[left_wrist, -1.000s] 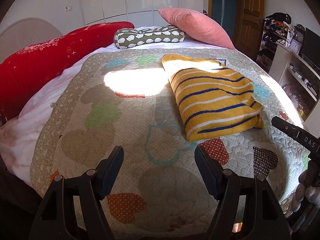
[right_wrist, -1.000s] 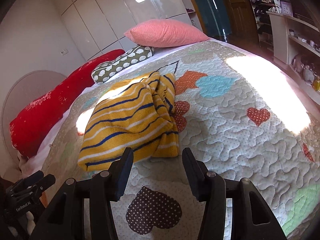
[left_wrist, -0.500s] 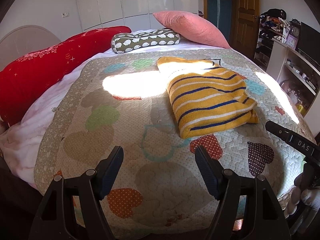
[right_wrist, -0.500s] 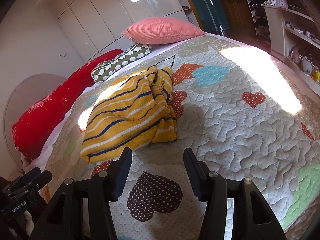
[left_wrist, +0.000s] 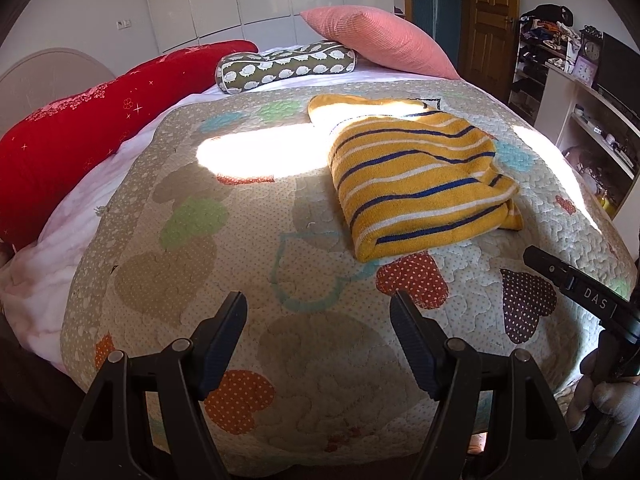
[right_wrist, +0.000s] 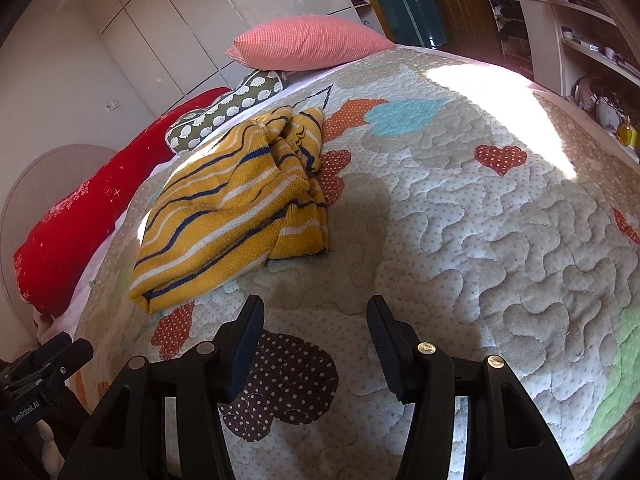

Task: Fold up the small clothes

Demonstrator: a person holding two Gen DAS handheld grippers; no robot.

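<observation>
A yellow knit garment with blue and white stripes (left_wrist: 420, 188) lies folded on the heart-patterned quilt (left_wrist: 240, 240), right of centre in the left wrist view. In the right wrist view it (right_wrist: 236, 208) lies left of centre. My left gripper (left_wrist: 318, 320) is open and empty, near the bed's front edge, short of the garment. My right gripper (right_wrist: 316, 324) is open and empty, just in front of the garment's near right corner. The right gripper's body shows at the right edge of the left wrist view (left_wrist: 588, 300).
A red bolster (left_wrist: 100, 120), a patterned roll cushion (left_wrist: 284, 66) and a pink pillow (left_wrist: 380, 40) lie at the head of the bed. White shelves with clutter (left_wrist: 592, 120) stand to the right. A wooden door (left_wrist: 494, 12) is behind.
Both grippers have drawn back from the garment toward the bed's front edge, so the garment looks farther off. Both stay open. The garment has not moved.
</observation>
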